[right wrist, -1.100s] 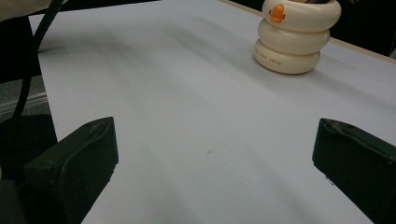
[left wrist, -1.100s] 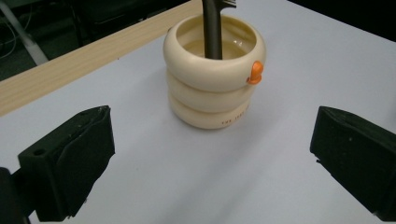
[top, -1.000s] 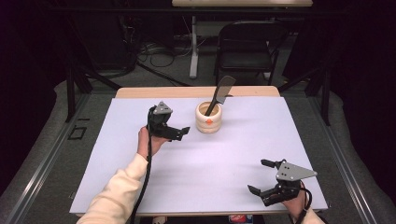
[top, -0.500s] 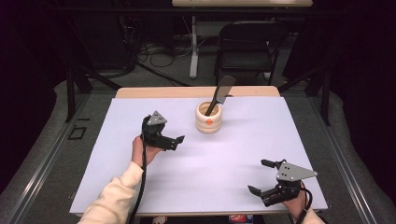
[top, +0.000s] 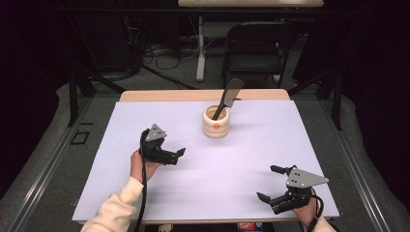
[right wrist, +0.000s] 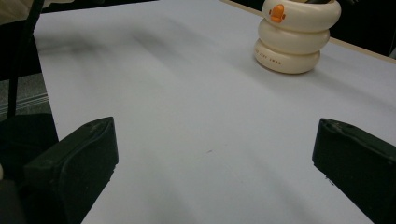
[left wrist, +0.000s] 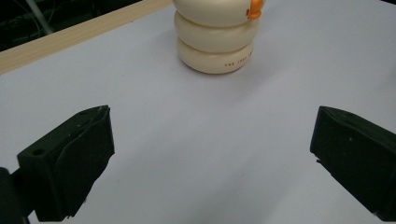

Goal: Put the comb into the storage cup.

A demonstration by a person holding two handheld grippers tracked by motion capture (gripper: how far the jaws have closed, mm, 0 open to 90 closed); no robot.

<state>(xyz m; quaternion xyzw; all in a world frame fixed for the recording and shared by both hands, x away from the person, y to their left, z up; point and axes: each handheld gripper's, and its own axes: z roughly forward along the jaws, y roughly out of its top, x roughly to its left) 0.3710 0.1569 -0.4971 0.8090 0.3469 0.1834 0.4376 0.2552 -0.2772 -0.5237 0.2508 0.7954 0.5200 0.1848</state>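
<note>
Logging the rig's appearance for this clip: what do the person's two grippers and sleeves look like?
Both are black handheld tools. The left gripper and right gripper each carry a grey three-cornered plate on top and end in two blocky black fingers. A black cable trails from the left one along a cream sleeve. The right forearm is mostly out of frame.

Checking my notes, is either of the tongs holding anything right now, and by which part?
Nothing is held: left tongs and right tongs both gape open over bare table.
</note>
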